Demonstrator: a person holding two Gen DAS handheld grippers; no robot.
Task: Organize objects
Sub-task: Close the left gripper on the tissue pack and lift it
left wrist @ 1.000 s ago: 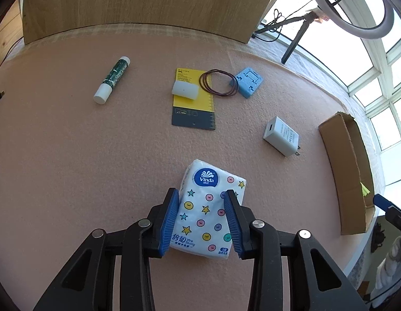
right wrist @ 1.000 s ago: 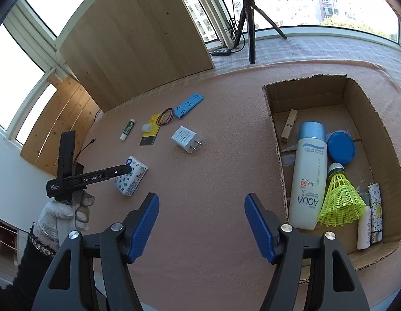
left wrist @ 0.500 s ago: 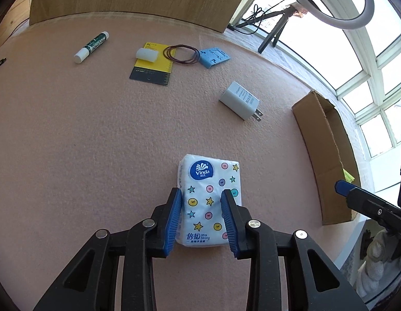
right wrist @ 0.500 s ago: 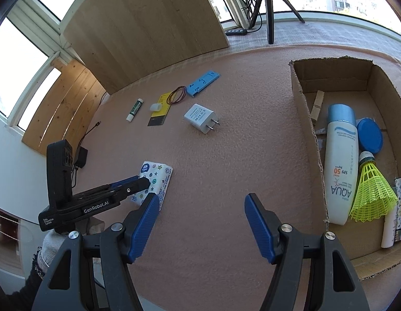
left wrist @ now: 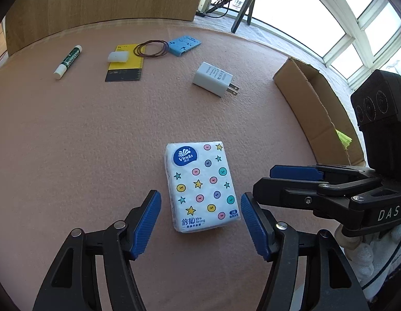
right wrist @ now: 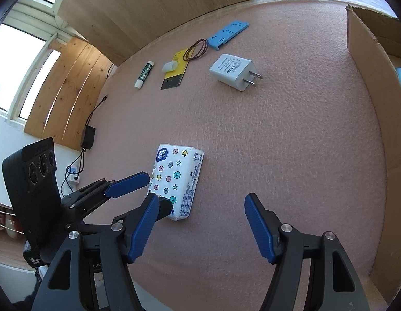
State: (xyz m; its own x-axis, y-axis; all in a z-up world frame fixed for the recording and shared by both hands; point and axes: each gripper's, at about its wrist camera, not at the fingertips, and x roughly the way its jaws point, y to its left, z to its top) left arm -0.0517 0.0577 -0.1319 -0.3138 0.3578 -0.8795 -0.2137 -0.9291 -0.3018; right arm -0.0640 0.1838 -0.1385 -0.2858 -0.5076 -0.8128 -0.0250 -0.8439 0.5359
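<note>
- Left wrist view: the left gripper [left wrist: 200, 223] stands with its blue-padded jaws spread, having just been opening; the white tissue pack printed with coloured stars and dots [left wrist: 201, 186] lies flat between them on the pink felt surface [left wrist: 84, 134], with a gap on each side, so the pads are released from it
- the right gripper [left wrist: 283, 184] reaches in from the right edge of this view, just beside the pack, its black fingers and one blue pad visible; a white-gloved hand [left wrist: 361, 248] holds it
- Right wrist view: the right gripper [right wrist: 200, 223] has its jaws apart with nothing but bare felt between them; the tissue pack [right wrist: 177, 181] lies near the surface's front edge, just left of the gap, and the left gripper [right wrist: 148, 194] straddles its near end
- toward the far edge of the surface lie a white plug adapter with two metal prongs [left wrist: 213, 79], a light blue flat plastic piece [left wrist: 184, 45], a loop of thin brown rubber bands [left wrist: 151, 49], a yellow and black card [left wrist: 126, 64] with a small white translucent cap [left wrist: 118, 57] on it, and a green and white glue stick [left wrist: 68, 62]
- at the right edge sits an open brown cardboard box [left wrist: 311, 103]; most of its contents are hidden here
</note>
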